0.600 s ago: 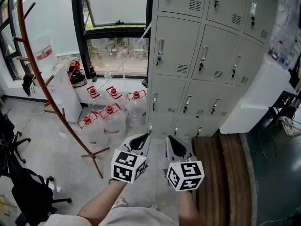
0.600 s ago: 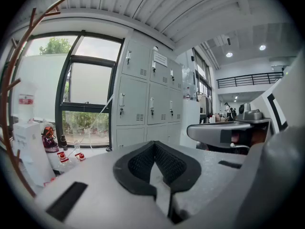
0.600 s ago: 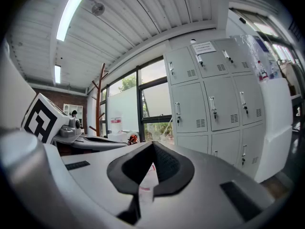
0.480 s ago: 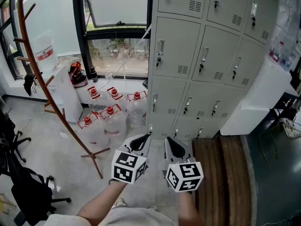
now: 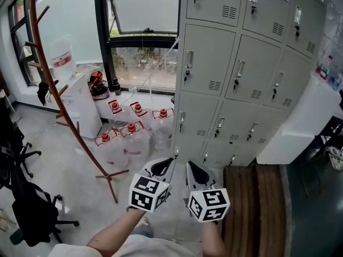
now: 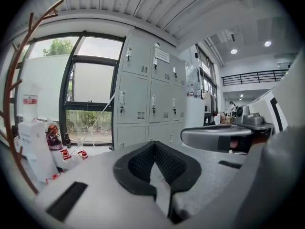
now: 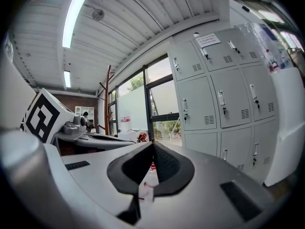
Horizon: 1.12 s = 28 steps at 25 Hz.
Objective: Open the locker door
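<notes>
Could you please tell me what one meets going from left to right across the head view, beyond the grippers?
black office chair → wooden coat rack → red-capped water jugs → grey lockers → white cabinet

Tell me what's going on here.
A person stands facing a bank of grey lockers, holding the left gripper and the right gripper side by side out in front. Both grippers are shut and empty, well short of the lockers. Every locker door in view is closed and no handle has been touched yet. Red-capped water jugs sit on the floor beside the lockers, near a wooden coat rack.
</notes>
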{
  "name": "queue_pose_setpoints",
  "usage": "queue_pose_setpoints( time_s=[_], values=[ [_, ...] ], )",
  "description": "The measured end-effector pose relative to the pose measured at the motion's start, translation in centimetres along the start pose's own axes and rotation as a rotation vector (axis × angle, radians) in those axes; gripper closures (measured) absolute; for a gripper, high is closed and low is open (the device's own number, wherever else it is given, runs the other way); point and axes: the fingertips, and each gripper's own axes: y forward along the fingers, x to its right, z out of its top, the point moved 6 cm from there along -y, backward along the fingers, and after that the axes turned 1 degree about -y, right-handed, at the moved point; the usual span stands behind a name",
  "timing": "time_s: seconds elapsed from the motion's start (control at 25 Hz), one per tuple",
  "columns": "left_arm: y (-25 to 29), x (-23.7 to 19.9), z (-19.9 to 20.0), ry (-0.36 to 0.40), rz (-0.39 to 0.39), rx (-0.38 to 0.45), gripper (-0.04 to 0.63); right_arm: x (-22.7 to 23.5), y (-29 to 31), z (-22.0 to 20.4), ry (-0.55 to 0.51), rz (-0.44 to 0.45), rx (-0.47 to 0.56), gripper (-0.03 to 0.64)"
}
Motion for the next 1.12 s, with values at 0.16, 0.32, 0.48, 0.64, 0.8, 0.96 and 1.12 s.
queue_pose_setpoints(
  time_s=[0.16,0.32,0.48,0.64,0.8,0.96,1.12],
  values=[
    [0.8,-1.0,0.2,-0.007,0.026,0.000,0.588,0.5,1.0,0.0,-0.006,0.018,-0.004,0.614],
    [2.5,-1.7,0.8,-0.009,0.025,0.005,0.588,1.7,2.4,0.2,-0.010,0.023,-0.013,0.614],
    [5.2,-3.0,1.5,-0.021,0.013,0.013,0.588,3.1,4.9,0.8,-0.026,0.027,-0.016,0.614],
    [8.4,-5.3,2.6,-0.026,-0.001,0.024,0.588,4.6,8.3,1.5,-0.033,0.028,-0.015,0.614],
    [11.5,-8.2,3.9,-0.025,-0.014,0.024,0.588,6.2,12.1,2.7,-0.032,0.011,-0.011,0.614],
    [14.4,-11.2,5.4,-0.019,-0.035,0.020,0.588,7.4,16.1,3.6,-0.023,-0.001,-0.014,0.614],
    [17.2,-14.1,6.2,-0.026,-0.053,0.015,0.588,8.5,19.9,4.3,-0.013,-0.014,-0.019,0.614]
  ],
)
